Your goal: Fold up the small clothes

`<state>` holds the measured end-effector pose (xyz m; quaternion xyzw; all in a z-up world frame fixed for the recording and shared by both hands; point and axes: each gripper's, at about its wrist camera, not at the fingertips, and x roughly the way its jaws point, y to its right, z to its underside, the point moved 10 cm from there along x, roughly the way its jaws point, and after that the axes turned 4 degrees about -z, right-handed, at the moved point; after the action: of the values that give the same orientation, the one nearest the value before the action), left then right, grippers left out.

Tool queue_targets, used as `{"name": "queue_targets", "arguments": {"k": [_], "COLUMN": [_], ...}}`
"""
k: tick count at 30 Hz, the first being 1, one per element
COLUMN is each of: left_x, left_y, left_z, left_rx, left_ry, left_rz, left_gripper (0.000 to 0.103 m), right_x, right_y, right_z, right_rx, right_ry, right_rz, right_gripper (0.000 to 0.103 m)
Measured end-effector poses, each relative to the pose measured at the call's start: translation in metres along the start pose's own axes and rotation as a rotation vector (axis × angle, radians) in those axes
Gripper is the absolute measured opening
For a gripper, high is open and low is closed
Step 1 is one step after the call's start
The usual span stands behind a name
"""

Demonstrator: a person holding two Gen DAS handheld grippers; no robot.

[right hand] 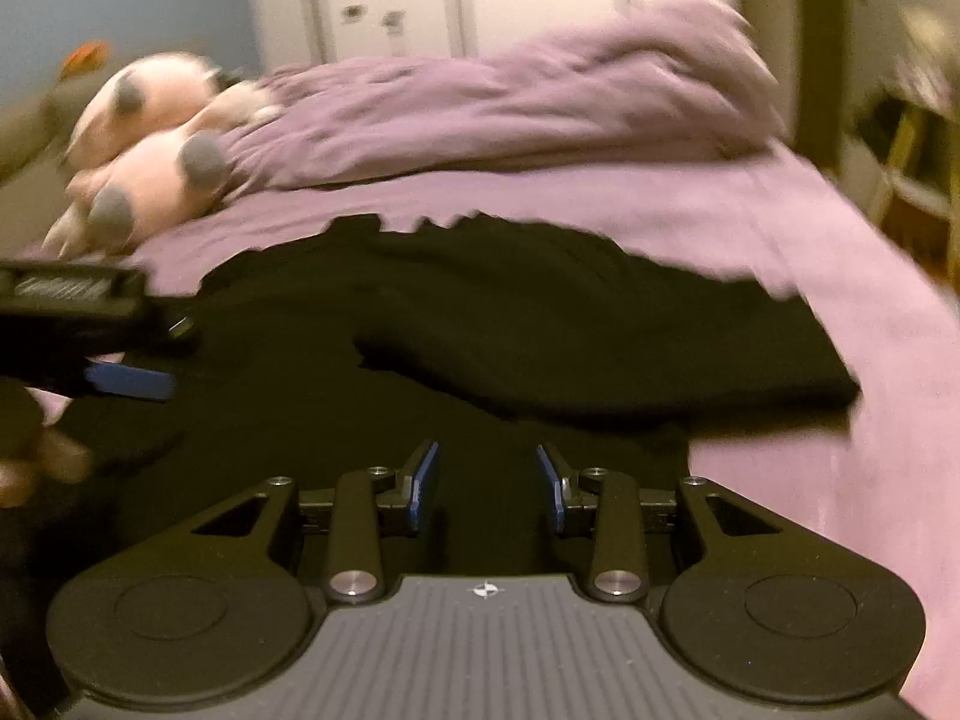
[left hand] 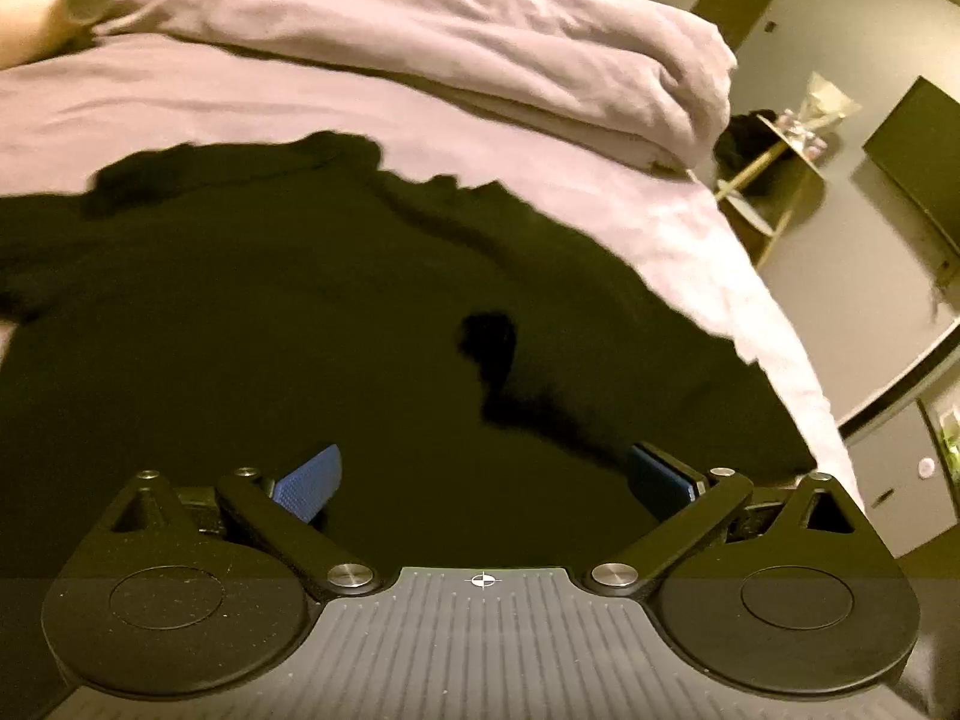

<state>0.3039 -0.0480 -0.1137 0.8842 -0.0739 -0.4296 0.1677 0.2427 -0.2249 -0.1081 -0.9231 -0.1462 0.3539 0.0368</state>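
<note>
Black garment (right hand: 480, 348) lies spread on lilac bedsheet (right hand: 840, 480), partly folded w/ right side doubled over, wrinkled

No words, brand names or numbers can be read in either view. The only sign is a small white crosshair mark (left hand: 483, 581) printed on the ribbed grey plate of each claw body, also seen in the right wrist view (right hand: 483, 590).

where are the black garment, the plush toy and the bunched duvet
black garment (right hand: 540, 324): right wrist view, on its folded-over upper layer
plush toy (right hand: 150, 180): right wrist view, on its pink body
bunched duvet (left hand: 480, 42): left wrist view, on its crumpled top
</note>
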Motion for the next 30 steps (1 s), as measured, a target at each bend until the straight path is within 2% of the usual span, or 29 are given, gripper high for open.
{"name": "queue_targets", "arguments": {"k": [4,6,9,10,13,15,16,20,24,26,28,30], "left_x": [0.03,0.043,0.064,0.07,0.078,0.08,0.082,0.075,0.06,0.05,0.04,0.032], "left_y": [0.003,0.005,0.008,0.009,0.014,0.019,0.019,0.018,0.0,-0.018,-0.039,-0.064], "left_z": [-0.022,-0.027,-0.025,-0.024,-0.024,-0.024,-0.024,-0.032,-0.044,-0.053,-0.064,-0.072], "left_rx": [-0.052,-0.07,-0.093,-0.1,-0.1,-0.101,-0.105,-0.066,-0.047,-0.029,0.005,0.011], "left_ry": [-0.013,-0.035,-0.111,-0.127,-0.125,-0.142,-0.153,-0.104,-0.061,-0.026,0.02,0.049], "left_rz": [0.038,0.059,0.076,0.085,0.094,0.117,0.116,0.114,0.085,0.048,-0.025,-0.081], "left_gripper": [0.101,0.091,0.079,0.078,0.057,0.017,0.013,0.008,0.008,0.008,0.008,0.008], "right_x": [-0.008,-0.01,-0.01,-0.01,-0.01,-0.011,-0.012,-0.005,0.003,0.008,0.013,0.017], "right_y": [0.013,0.016,0.021,0.023,0.029,0.031,0.032,0.04,0.051,0.056,0.059,0.06], "right_z": [0.019,0.023,0.021,0.02,0.015,0.009,0.006,-0.001,-0.006,-0.007,-0.007,-0.009], "right_rx": [0.12,0.129,0.155,0.167,0.199,0.203,0.206,0.228,0.219,0.2,0.19,0.228], "right_ry": [-0.017,-0.019,-0.014,-0.014,-0.001,0.015,0.023,0.035,0.041,0.037,0.032,0.027], "right_rz": [-0.025,-0.024,-0.032,-0.037,-0.037,-0.027,-0.027,-0.011,0.055,0.111,0.144,0.114], "right_gripper": [0.034,0.034,0.035,0.035,0.035,0.035,0.035,0.035,0.035,0.035,0.035,0.035]}}
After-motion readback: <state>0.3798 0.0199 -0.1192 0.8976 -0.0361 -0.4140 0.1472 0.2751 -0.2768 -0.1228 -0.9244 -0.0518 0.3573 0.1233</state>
